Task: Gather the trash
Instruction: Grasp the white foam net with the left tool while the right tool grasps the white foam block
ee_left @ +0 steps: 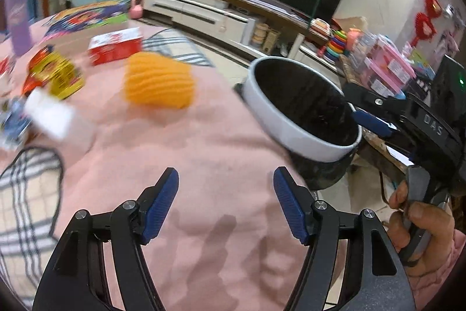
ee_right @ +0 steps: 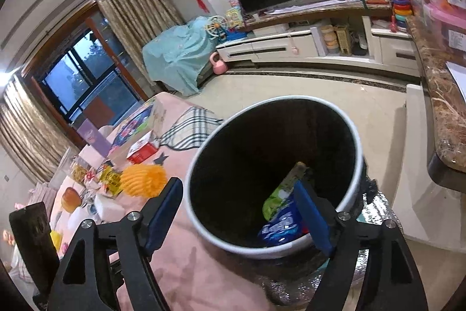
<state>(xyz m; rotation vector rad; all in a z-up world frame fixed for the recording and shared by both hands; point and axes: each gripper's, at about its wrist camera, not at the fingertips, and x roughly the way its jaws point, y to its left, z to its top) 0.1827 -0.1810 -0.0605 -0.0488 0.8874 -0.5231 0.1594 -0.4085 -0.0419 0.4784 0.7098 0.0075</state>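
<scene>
the bin [ee_right: 273, 174] stands at the edge of the pink-covered desk [ee_left: 204, 165], its white rim tilted toward the right tongs [ee_right: 238, 212], and serves as the landmark here. inside the bin lie a green wrapper [ee_right: 281, 191] and a blue wrapper [ee_right: 279, 229], so part of the collecting appears done. the right tongs are released, jaws spread wide with nothing between them; one pad sits outside the near rim of the bin and the other reaches over the rim above the blue wrapper. whether either pad touches the bin cannot be told. the left tongs [ee_left: 225, 206] are likewise released and empty, hovering over bare pink cloth beside the bin. remaining litter lies away from the bin, farther across the desk: a yellow snack packet [ee_left: 55, 75], blurred, with a white scrap [ee_left: 49, 118] just beside it, and more wrappers beyond that are too smeared to name. an orange ribbed object [ee_left: 158, 80] sits between the bin and the yellow snack packet; a red box [ee_left: 115, 47] lies past it. judged from this layout, the next pickup lies ahead and to the left of the left tongs, which are nearer to it than the right tongs. the long axis of the yellow snack packet cannot be read through the blur.
</scene>
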